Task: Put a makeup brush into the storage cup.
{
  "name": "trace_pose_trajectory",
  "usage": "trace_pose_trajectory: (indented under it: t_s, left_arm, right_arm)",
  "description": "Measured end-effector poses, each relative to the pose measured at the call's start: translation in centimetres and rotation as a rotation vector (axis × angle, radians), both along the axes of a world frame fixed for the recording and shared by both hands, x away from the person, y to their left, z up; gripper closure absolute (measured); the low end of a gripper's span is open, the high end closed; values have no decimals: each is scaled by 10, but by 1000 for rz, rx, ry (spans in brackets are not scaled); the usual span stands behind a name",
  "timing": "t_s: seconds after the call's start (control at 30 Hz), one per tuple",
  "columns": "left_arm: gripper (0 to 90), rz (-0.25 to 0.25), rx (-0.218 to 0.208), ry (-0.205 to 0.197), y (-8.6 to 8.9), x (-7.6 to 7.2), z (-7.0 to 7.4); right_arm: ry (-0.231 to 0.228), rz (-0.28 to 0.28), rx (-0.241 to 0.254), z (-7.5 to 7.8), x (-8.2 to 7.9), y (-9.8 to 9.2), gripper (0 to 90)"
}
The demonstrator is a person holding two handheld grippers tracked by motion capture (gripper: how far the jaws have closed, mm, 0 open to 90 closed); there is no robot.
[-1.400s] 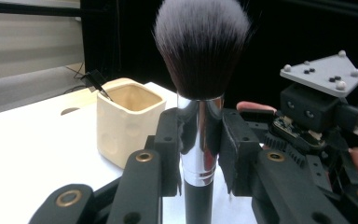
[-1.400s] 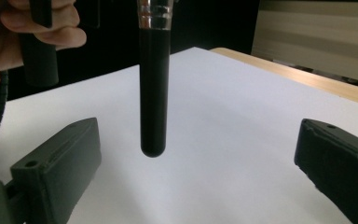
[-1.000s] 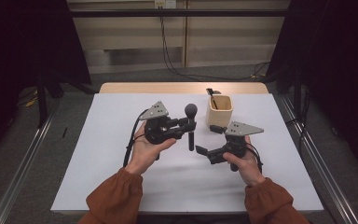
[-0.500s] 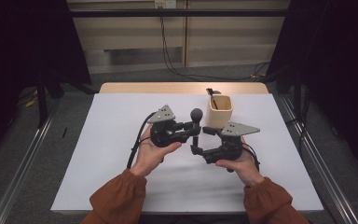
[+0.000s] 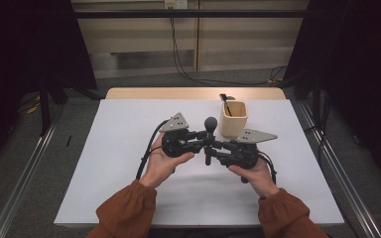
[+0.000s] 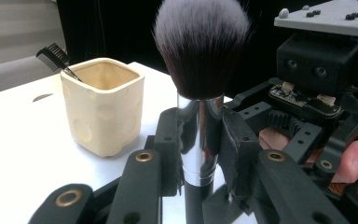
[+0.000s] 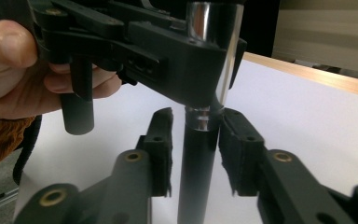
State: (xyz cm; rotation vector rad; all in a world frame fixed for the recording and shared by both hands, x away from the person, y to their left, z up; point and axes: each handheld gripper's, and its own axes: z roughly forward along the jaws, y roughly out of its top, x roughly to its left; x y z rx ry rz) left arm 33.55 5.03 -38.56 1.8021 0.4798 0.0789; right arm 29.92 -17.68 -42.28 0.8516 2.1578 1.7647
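Cream-coloured and square-mouthed, a small cup [image 5: 233, 119] stands upright on the white table [image 5: 119, 148], toward its far edge; a black comb [image 6: 56, 55] leans out of it, teeth up, and whatever else sits inside I cannot make out.

Just in front of the cup, both hands meet over the middle of the table. The left hand [image 5: 164, 161] cradles the left gripper [image 5: 198, 136] from below, palm up, pointing it to the person's right; the right hand [image 5: 253, 171] holds the right gripper [image 5: 213, 148] pointing back toward it, so the two face each other nose to nose. Between them stands a makeup brush [image 6: 200, 56], upright, bristles on top — dark at the base, pale at the tips.

From the left gripper view, its jaws are pinched against the shiny metal collar of the brush. From the right gripper view, the jaws sit on either side of the black handle [image 7: 198, 163] lower down — a sliver of gap shows on each side, so they are not quite gripping it.
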Motion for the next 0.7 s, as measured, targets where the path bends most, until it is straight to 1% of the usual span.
trace_pose_trajectory:
  t_s: [0.1, 0.17, 0.3, 0.5, 0.63, 0.7]
  left_arm:
    - [709, -4, -3, 4, 0, 0, 0]
    - [709, -2, -7, 4, -1, 0, -1]
    - [709, -2, -3, 2, -1, 0, -1]
    - [707, 1, -9, 0, -1, -1, -1]
    - [705, 8, -19, 5, -1, -1, -3]
    - [700, 7, -13, 4, 0, 0, -4]
  right_arm:
    - [5, -3, -2, 0, 0, -1, 726]
    - [10, -3, 5, -1, 1, -2, 743]
    - [14, -2, 7, -1, 2, -3, 751]
    - [11, -5, 4, -1, 1, -3, 754]
    - [8, -9, -1, -1, 1, -3, 755]
    - [9, -10, -4, -1, 1, -3, 755]
